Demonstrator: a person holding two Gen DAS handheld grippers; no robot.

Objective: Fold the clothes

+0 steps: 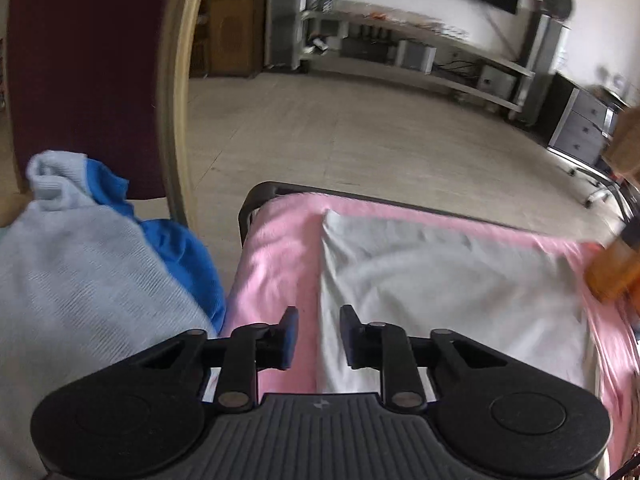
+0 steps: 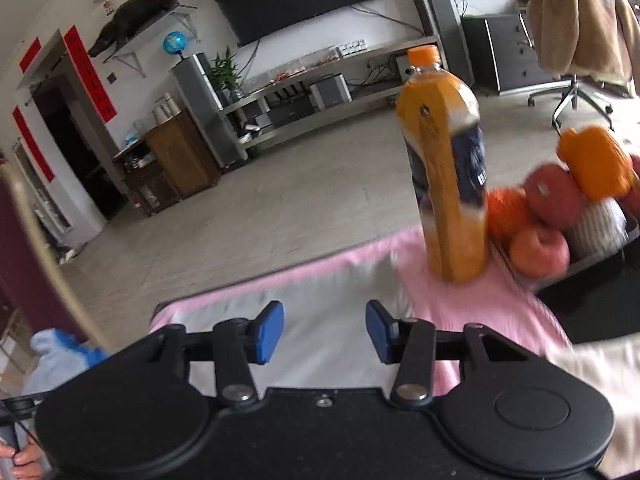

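Note:
A white garment (image 1: 448, 292) lies spread flat on a pink cloth (image 1: 276, 256) that covers the table. My left gripper (image 1: 319, 336) hovers open over the garment's left edge, with nothing between its blue pads. In the right wrist view the same white garment (image 2: 324, 320) lies under my right gripper (image 2: 325, 330), which is open and empty. A pile of pale blue clothing (image 1: 84, 264) with a bright blue piece (image 1: 184, 252) sits to the left of the table.
An orange juice bottle (image 2: 444, 168) stands on the pink cloth at the right. Beside it a dark tray (image 2: 600, 256) holds apples and yarn. A dark red chair back (image 1: 88, 72) rises at the left. Bare tiled floor (image 1: 360, 136) lies beyond the table's far edge.

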